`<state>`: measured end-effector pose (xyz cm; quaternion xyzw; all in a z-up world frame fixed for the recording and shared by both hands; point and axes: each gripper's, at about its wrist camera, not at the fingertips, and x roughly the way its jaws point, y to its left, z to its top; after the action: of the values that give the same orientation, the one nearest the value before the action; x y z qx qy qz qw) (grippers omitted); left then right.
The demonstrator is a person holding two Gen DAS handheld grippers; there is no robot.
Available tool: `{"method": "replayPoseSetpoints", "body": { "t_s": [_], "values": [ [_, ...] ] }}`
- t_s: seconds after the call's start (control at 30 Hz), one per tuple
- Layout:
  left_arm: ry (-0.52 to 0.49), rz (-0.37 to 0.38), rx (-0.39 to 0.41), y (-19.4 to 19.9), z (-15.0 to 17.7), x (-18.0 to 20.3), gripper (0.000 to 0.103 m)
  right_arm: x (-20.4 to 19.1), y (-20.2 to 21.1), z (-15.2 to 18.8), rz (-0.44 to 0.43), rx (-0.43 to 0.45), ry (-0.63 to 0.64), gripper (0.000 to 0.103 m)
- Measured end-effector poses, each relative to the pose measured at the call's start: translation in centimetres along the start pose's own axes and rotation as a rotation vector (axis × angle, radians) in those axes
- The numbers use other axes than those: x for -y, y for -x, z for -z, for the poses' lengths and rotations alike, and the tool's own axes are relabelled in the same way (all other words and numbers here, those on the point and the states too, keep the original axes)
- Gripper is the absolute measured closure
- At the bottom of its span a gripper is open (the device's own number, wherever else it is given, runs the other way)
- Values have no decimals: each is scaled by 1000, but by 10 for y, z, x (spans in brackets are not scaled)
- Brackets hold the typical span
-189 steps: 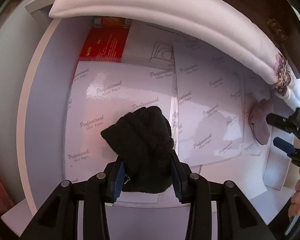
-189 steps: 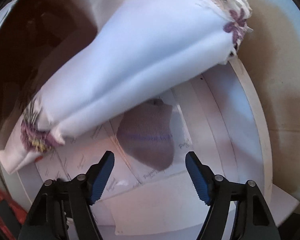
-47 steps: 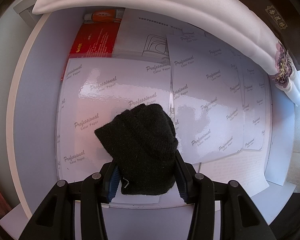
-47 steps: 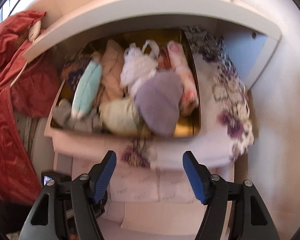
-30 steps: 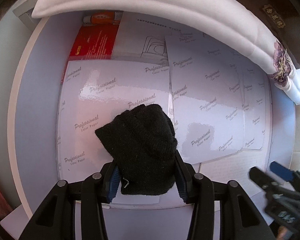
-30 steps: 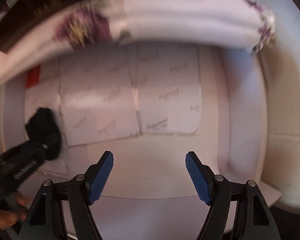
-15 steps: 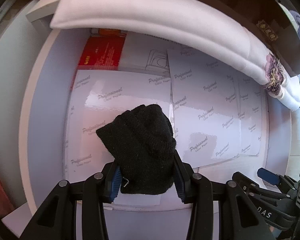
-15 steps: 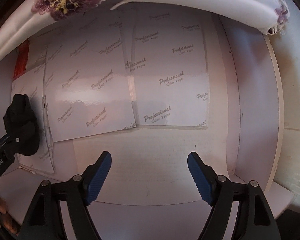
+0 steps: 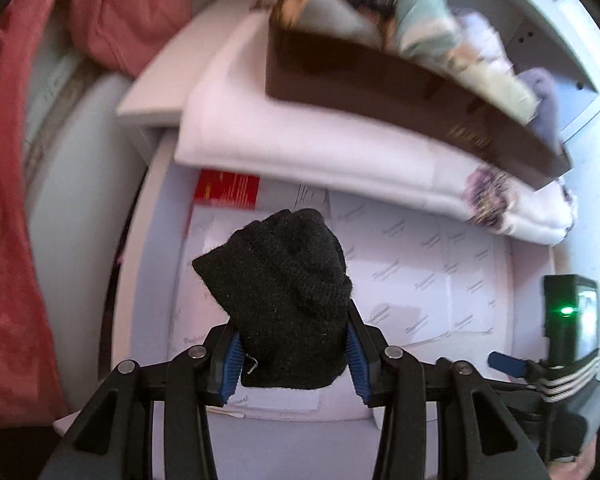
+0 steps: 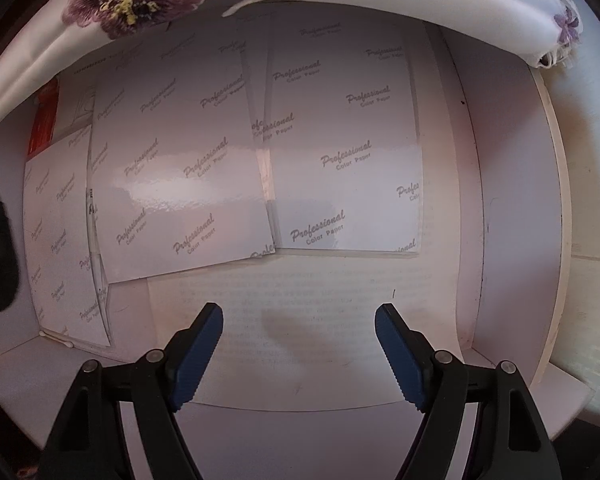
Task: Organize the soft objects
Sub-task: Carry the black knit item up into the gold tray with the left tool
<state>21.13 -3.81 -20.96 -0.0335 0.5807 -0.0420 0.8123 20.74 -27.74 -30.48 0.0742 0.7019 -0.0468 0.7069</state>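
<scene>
- Above the bench (image 9: 260, 428), black sock (image 9: 280, 300) is clamped in left gripper (image 9: 292, 364), now raised from half a second ago; brown box (image 9: 380, 80) of soft items is now in view.
- Right gripper (image 10: 298, 356) is held open, empty.

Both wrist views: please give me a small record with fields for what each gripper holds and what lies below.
left gripper: shut on the black sock
right gripper: open, nothing between the pads
surface below: glossy paper sheets printed "Professional Color Paper"
brown box: filled with rolled soft items, resting on a folded white cloth
</scene>
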Motion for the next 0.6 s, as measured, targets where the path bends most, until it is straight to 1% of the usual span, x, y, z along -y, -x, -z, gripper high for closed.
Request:
{"method": "replayPoseSetpoints", "body": {
  "t_s": [0.23,0.47,0.6],
  "values": [
    [-40,7,130,49,-7,9,59,0,0,0,2,1,0,24],
    [-76,12,219,87,-8,16,59,-4,0,-1,8,3,14,24],
    [-85,24,252,97,-13,21,59,-6,2,1,8,4,14,24]
  ]
}}
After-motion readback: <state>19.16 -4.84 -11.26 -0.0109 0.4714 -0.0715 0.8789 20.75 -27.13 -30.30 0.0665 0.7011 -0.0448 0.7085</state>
